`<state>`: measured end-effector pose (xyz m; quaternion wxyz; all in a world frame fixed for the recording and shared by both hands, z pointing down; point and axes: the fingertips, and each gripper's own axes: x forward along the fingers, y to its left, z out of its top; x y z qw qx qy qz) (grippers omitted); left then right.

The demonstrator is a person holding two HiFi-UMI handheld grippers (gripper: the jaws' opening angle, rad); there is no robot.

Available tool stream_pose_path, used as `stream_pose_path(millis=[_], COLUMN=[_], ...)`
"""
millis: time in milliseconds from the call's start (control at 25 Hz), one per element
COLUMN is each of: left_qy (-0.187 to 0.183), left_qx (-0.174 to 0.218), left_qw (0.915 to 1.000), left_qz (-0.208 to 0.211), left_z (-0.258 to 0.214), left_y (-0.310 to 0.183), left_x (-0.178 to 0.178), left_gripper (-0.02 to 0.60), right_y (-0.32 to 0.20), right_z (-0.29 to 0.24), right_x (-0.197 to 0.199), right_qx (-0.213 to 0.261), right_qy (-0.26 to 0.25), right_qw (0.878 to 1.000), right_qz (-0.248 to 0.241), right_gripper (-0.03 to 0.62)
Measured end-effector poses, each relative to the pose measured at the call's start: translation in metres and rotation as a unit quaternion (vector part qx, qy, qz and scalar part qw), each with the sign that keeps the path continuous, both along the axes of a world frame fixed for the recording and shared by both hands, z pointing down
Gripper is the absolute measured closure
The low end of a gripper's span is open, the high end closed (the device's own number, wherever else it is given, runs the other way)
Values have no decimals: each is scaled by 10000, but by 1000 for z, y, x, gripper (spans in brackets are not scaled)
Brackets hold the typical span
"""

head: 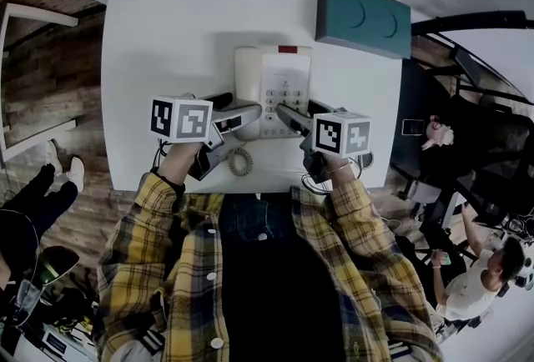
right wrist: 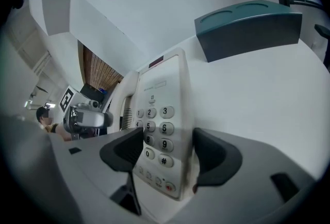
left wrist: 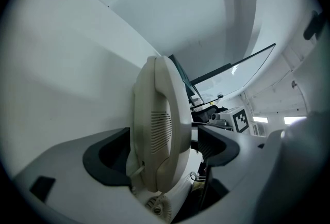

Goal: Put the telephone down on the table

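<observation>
A cream push-button telephone (head: 279,85) lies near the front edge of the white table (head: 167,35), its handset (head: 247,89) along its left side. My left gripper (head: 240,110) is shut on the handset (left wrist: 157,130), a dark pad on either side of it. My right gripper (head: 302,112) is shut on the right part of the telephone's base (right wrist: 162,120), one pad over the keypad and the other at the outer edge. The coiled cord (head: 240,162) curls at the table's front edge. Whether the base rests on the table is unclear.
A teal box (head: 363,18) stands at the table's back right, just behind the phone, also in the right gripper view as the teal box (right wrist: 247,29). Seated people (head: 476,285) and black chairs are to the right; a person's legs (head: 42,185) are on the wooden floor at left.
</observation>
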<state>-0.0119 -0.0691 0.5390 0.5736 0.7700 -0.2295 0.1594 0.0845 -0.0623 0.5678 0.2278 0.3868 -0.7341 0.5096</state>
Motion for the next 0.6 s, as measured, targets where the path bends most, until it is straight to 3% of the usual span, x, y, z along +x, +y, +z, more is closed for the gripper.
stream_pose_path(millis=[360, 600], left_qy=[-122, -239], left_qx=[315, 604], left_qw=[9994, 9977], left_qz=[-112, -204], left_z=[-10, -25], left_y=[-4, -4], left_x=[-4, -9], left_gripper=[160, 161], right_y=[-3, -2], right_z=[-7, -24], right_x=[8, 16], right_qx=[327, 528], right_qy=[599, 573], right_qw=[9977, 9969], right_qz=[-43, 126], right_gripper=[304, 304])
